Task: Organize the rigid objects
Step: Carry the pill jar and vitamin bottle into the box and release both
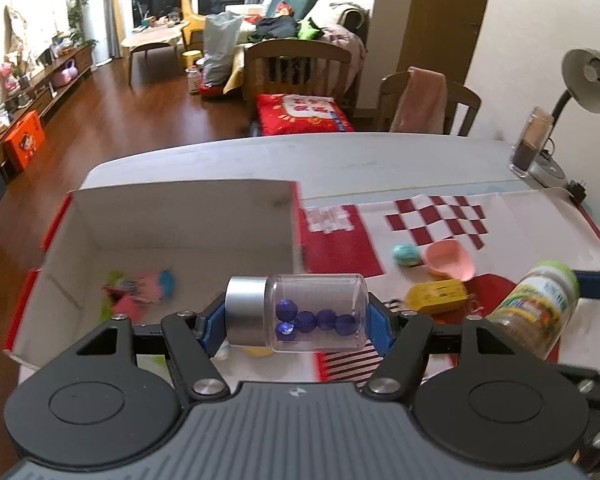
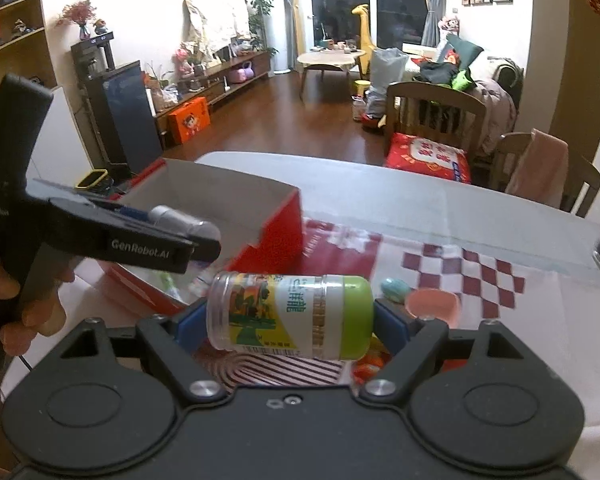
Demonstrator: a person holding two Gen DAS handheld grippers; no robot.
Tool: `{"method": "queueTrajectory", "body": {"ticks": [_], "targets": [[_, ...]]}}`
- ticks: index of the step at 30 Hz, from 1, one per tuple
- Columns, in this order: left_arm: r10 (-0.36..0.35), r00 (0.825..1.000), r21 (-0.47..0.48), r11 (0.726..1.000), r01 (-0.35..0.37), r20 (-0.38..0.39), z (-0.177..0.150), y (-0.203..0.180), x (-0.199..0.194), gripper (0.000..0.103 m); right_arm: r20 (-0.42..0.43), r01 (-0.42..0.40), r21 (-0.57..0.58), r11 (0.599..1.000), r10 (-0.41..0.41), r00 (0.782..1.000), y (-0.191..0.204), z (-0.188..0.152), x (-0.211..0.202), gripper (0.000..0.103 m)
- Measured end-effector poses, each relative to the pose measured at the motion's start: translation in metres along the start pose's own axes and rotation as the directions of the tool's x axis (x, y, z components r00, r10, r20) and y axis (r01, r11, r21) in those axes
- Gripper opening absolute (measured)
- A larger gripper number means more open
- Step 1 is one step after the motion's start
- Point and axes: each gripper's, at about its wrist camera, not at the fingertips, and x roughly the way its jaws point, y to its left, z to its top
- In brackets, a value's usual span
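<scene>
Left tool [image 1: 296, 318] clamped end-to-end on vial [image 1: 298, 312], held above box [image 1: 172, 216] edge. Right tool [image 2: 288, 318] clamped likewise on jar [image 2: 288, 316] over tabletop [image 2: 440, 204]. Both rigid, light, slick (probably); end grips look right.

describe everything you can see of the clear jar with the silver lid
The clear jar looks like glass or clear plastic, with a brushed silver lid, screwed on. It holds five dark blue faceted beads resting along its lower side. It lies sideways, lid to the left, clamped end to end by the left gripper, blue pads against lid and base, held over the open box's near edge.
</scene>
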Motion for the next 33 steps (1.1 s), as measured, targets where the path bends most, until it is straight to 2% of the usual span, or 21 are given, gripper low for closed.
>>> {"method": "queueTrajectory", "body": {"ticks": [8, 20, 24, 29, 33], "targets": [[0.033, 0.999, -0.049, 0.998, -0.034, -0.023, -0.006, 0.065, -0.007, 0.068, -0.006, -0.026, -0.030, 0.999, 0.026, 1.000, 0.032, 0.016, 0.024, 0.084], [0.087, 0.995, -0.038, 0.995, -0.088, -0.046, -0.005, 0.134, 0.016, 0.068, -0.055, -0.021, -0.097, 0.995, 0.016, 0.998, 0.082, 0.037, 0.082, 0.084], [0.089, 0.995, -0.032, 0.995, -0.091, -0.052, 0.004, 0.148, 0.030, 0.068, -0.085, -0.007, -0.128, 0.992, -0.004, 0.996, 0.097, 0.045, 0.108, 0.084], [0.052, 0.997, -0.016, 0.999, -0.052, -0.053, 0.019, 0.156, 0.051, 0.068, -0.124, 0.003, -0.152, 0.988, -0.022, 0.992, 0.109, 0.051, 0.142, 0.084], [0.063, 0.996, 0.007, 0.998, -0.063, -0.060, 0.032, 0.158, 0.072, 0.068, -0.150, 0.014, -0.164, 0.986, -0.039, 0.988, 0.114, 0.054, 0.165, 0.084]]}}
